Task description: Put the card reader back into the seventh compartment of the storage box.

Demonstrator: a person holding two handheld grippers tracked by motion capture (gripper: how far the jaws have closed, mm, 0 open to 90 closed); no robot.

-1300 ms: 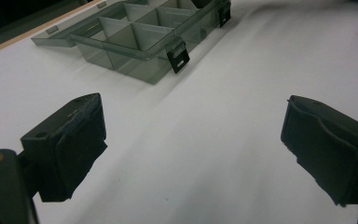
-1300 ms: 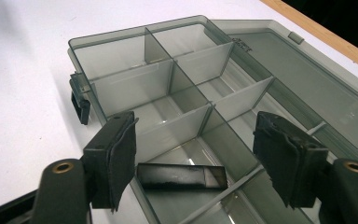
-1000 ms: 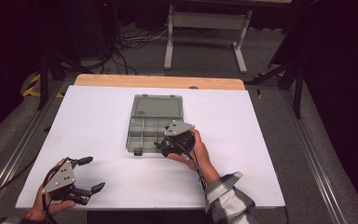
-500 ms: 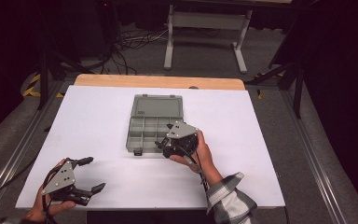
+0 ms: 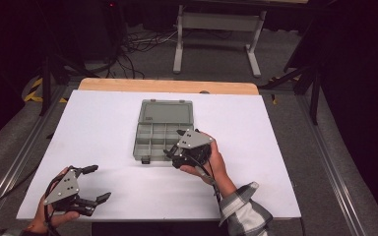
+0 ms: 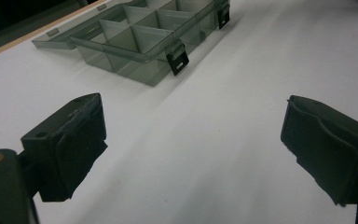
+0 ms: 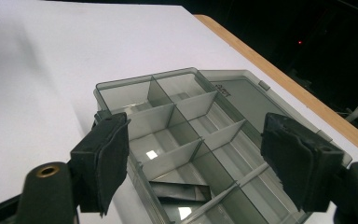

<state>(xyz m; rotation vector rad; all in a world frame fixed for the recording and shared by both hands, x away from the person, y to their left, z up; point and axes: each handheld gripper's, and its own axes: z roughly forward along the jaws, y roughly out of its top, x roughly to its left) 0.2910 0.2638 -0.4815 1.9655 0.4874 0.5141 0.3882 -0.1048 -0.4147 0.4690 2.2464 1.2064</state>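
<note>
Left gripper [image 5: 92, 186]: parked at the near-left corner of the white table [image 5: 103, 123], jaws spread wide, nothing between them. In the left gripper view the compartment box [image 6: 144, 44] sits well ahead and left of the jaws, with bare table in the gap.

Right gripper [image 5: 173, 143]: over the box's near-right corner. Jaws have just been opening and stand apart, pads touching nothing; in the right gripper view the box [image 7: 191, 140] sits past and below the pads. Reads as a release: something just dropped or let go at the box, hand clearing off.

The clear grey box [image 5: 160, 132] is mid-table with its hinged lid [image 5: 166, 111] laid flat on the far side, directly under and ahead of the right jaws, far from the left pair.

Step in hand, my read: working the open box with the right gripper; left idle. The next move likely calls for lifting clear of the dividers before going elsewhere, or reaching past them for the lid.

View differences:
- The right gripper view shows a flat dark piece [image 7: 182, 192] in a compartment just below the jaws; can't tell what it is. The high view has the hand covering that spot.
- The left gripper view shows two black latches [image 6: 177, 58] on the box's front wall.
- The high view gives both grippers' layout at once.
</note>
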